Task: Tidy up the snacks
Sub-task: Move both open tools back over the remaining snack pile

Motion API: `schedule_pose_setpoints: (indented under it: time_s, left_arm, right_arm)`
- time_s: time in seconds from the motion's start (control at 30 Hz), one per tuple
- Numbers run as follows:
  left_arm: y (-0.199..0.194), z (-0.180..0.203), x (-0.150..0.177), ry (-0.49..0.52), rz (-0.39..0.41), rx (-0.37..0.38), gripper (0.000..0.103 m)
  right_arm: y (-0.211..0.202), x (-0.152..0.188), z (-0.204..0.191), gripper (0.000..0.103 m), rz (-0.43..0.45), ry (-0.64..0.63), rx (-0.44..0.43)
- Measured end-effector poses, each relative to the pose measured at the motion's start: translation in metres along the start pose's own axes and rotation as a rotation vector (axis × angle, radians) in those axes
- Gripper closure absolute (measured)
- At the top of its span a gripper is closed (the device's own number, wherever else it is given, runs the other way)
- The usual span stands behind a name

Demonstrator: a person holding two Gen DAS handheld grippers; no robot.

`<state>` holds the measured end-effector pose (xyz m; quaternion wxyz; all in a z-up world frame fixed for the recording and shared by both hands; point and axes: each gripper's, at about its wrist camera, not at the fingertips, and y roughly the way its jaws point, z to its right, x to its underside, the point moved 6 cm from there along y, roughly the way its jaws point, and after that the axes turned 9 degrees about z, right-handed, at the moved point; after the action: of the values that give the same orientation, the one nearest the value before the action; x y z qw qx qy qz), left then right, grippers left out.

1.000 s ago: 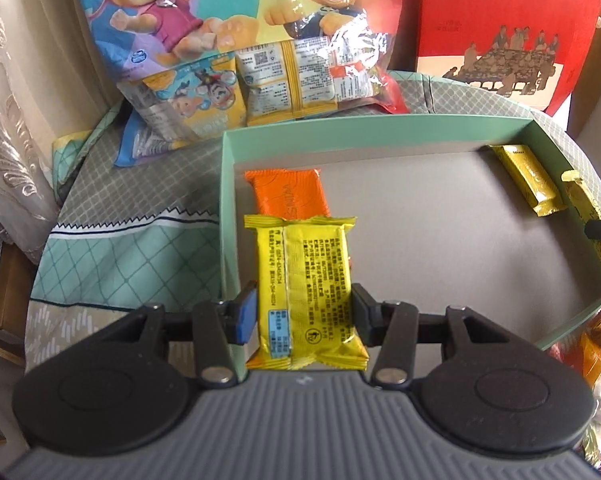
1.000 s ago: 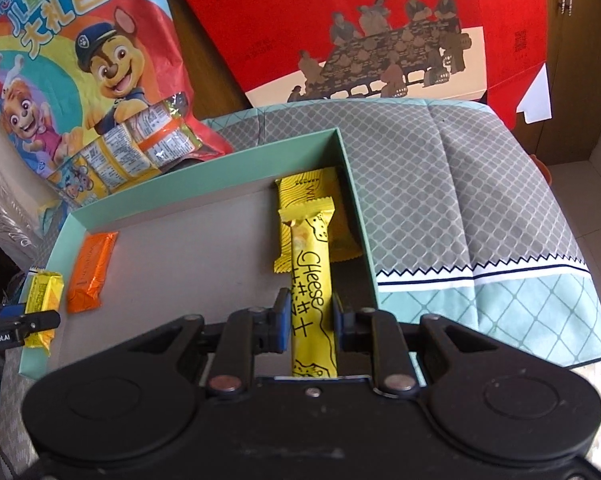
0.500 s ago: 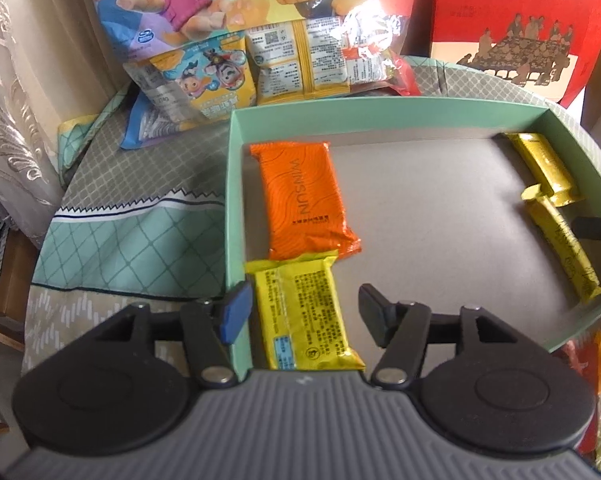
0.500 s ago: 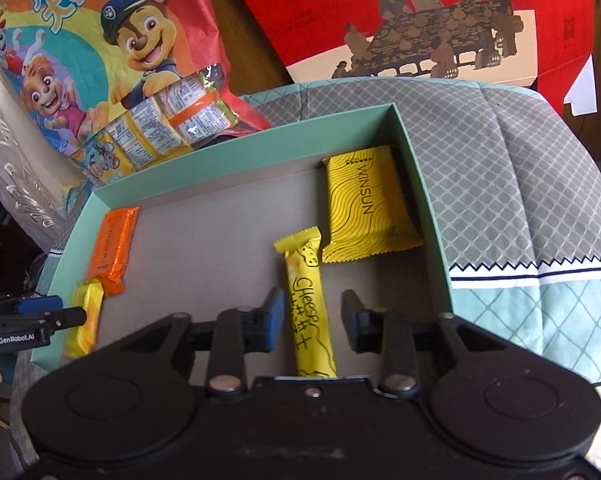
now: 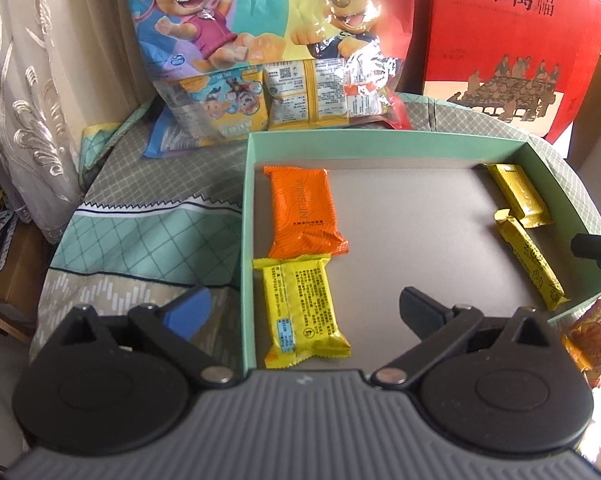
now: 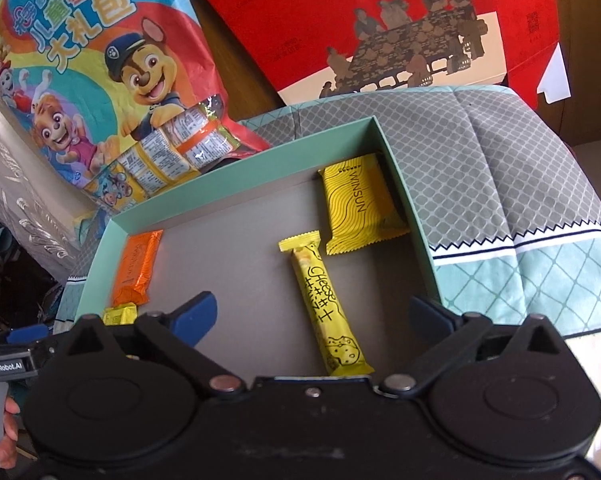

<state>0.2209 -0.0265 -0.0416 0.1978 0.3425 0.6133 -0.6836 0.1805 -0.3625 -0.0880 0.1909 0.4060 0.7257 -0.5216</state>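
Left wrist view, from left to right: a lace curtain (image 5: 24, 112) hangs at the left edge; a patterned cloth (image 5: 140, 240) in grey and mint covers the tabletop; a cartoon-printed snack bag (image 5: 260, 52) leans at the rear, small packets visible through its clear lower panel; a red gift box (image 5: 512, 40) stands behind on the right.

A mint-walled tray (image 5: 245, 240) with a grey floor sits on the cloth. Against its left wall lies an orange snack pack (image 5: 304, 212); just in front of it, ends touching, lies a yellow snack pack (image 5: 304, 316), printed back upward. The left gripper (image 5: 300, 312) is released; its jaws have just been opening and now stand wide, one finger outside the tray wall, the other over the tray floor, the yellow snack pack between them but untouched by the pads.

At the tray's right wall lie a yellow Winsun pack (image 5: 518, 194) and a yellow cheese stick (image 5: 532, 258), ends close together; whether they touch cannot be told.

Right wrist view: the right gripper (image 6: 312, 316) is likewise released; its jaws have just been opening and stand wide either side of the cheese stick (image 6: 326, 300), clear of it; the stick rests flat on the tray floor, slightly angled. The Winsun pack (image 6: 360, 208) lies beside the right wall; a hand (image 6: 4, 432) shows at the lower left edge.
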Motion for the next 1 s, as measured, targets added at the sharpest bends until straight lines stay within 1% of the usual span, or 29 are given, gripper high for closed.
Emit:
schedule_pose_setpoints:
  time_s: [0.23,0.4,0.5,0.63,0.77,1.0]
  left_arm:
    - [-0.027,0.003,0.011,0.007,0.014,0.023,0.0]
    - [-0.042,-0.006,0.024,0.001,0.018,0.01,0.0]
    - [-0.048,-0.014,0.035,0.014,0.012,0.002,0.0]
    - [-0.05,-0.021,0.056,0.04,-0.016,-0.005,0.0]
    - [-0.046,-0.025,0.078,0.073,-0.062,-0.001,0.0]
    - [-0.037,-0.025,0.105,0.125,-0.121,0.019,0.0]
  right_arm:
    - [-0.031,0.02,-0.016,0.0,-0.026,0.013,-0.037]
    - [-0.048,0.041,-0.025,0.0,-0.046,0.022,-0.05]
    - [-0.056,0.054,-0.029,0.0,-0.06,0.033,-0.058]
    - [-0.058,0.072,-0.032,0.0,-0.085,0.042,-0.057]
    - [-0.058,0.089,-0.031,0.0,-0.114,0.066,-0.052]
    - [-0.059,0.105,-0.024,0.0,-0.148,0.109,-0.04]
